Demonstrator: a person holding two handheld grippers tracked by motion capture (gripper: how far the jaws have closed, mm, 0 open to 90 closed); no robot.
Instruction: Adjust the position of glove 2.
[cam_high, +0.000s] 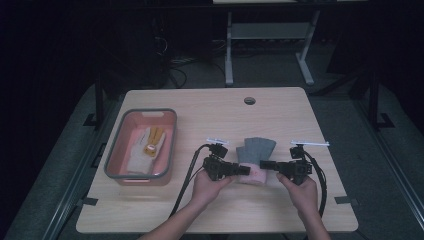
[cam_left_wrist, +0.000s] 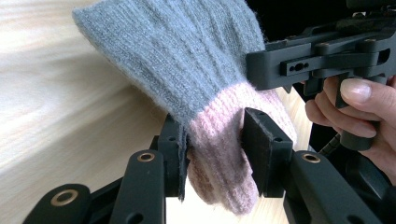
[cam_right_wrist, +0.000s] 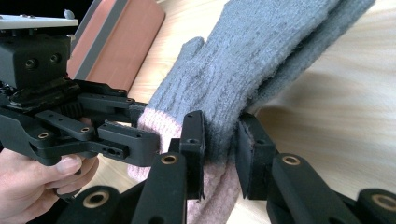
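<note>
A grey knitted mitten (cam_high: 256, 148) with a pink cuff lies at the table's middle, cuff toward me. My left gripper (cam_high: 245, 170) is shut on the cuff from the left, and my right gripper (cam_high: 263, 164) is shut on it from the right. In the left gripper view the mitten (cam_left_wrist: 187, 56) fans out ahead, and the left gripper (cam_left_wrist: 215, 140) squeezes its pink cuff. In the right gripper view the right gripper (cam_right_wrist: 219, 140) pinches the mitten (cam_right_wrist: 261, 56) where grey meets pink. The cuff end looks lifted slightly off the wood.
A pink bin (cam_high: 114, 150) with a grey rim stands at the table's left, holding a beige and yellow pair of gloves (cam_high: 149, 146); its side (cam_right_wrist: 116, 42) shows in the right gripper view. A cable hole (cam_high: 249, 100) sits near the far edge.
</note>
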